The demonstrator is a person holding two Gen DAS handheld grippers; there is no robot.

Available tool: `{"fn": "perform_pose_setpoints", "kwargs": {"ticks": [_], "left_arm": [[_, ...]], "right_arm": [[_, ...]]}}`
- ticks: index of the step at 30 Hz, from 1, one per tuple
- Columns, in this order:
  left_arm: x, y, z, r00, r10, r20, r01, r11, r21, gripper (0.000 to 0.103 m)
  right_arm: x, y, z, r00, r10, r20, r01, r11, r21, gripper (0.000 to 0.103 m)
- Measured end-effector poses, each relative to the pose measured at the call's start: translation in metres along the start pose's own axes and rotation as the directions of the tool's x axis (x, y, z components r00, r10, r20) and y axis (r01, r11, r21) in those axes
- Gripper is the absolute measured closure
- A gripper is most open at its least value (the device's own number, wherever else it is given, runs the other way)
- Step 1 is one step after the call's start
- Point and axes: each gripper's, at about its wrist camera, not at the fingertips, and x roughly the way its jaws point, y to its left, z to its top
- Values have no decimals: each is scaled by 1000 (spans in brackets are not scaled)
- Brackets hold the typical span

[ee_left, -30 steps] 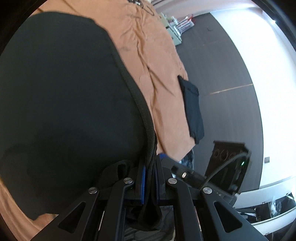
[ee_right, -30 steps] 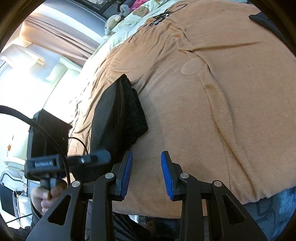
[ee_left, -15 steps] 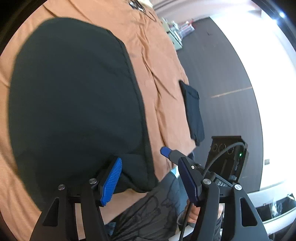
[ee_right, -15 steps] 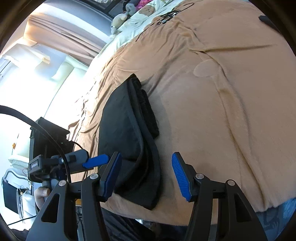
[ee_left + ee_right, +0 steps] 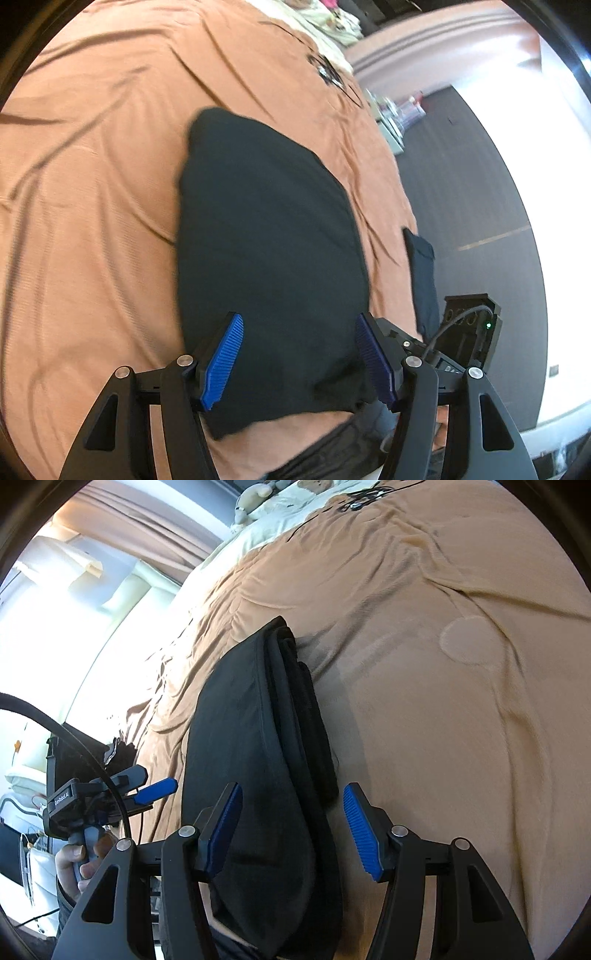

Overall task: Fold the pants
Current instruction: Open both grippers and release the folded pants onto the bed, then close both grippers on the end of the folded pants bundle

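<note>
Both tools share one build: the left gripper (image 5: 299, 363) and the right gripper (image 5: 291, 829) have matte black angular arms with triangular cut-outs, round silver screws at the joints, and ribbed blue pads (image 5: 223, 363) on the inner faces of the fingers. Seen from the right wrist view, the left gripper's body (image 5: 74, 805) is a black block with small white lettering, too small to read, a blue finger tip, and a thick black cable (image 5: 92, 746) looping over it; a hand (image 5: 79, 864) wraps its grey handle. In the left wrist view a black box (image 5: 471, 325) carries a green light, round sockets and a plugged grey cable.
</note>
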Motion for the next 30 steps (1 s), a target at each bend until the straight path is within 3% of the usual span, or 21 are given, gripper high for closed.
{"fn": "perform_pose_setpoints", "kwargs": {"ticks": [10,14,23,27,30], "left_arm": [[-7,43,13,999,37,37,-34,996,-84,40],[13,47,11,1000,18,4,-17,994,-112,49],[30,52,-4,998,15,-59,-23,992,-126,50],[29,52,-18,997,-5,-76,-5,991,-132,50],[24,53,-22,996,-3,-89,-9,990,-143,72]], "right_arm": [[35,-2,20,999,3,-34,-4,1000,-23,45],[43,-8,19,999,23,-48,-23,1000,-4,45],[43,-11,9,997,56,-51,-55,998,20,51],[43,-8,4,998,54,-44,-53,998,22,58],[40,-3,2,997,60,-45,-59,998,20,60]]}}
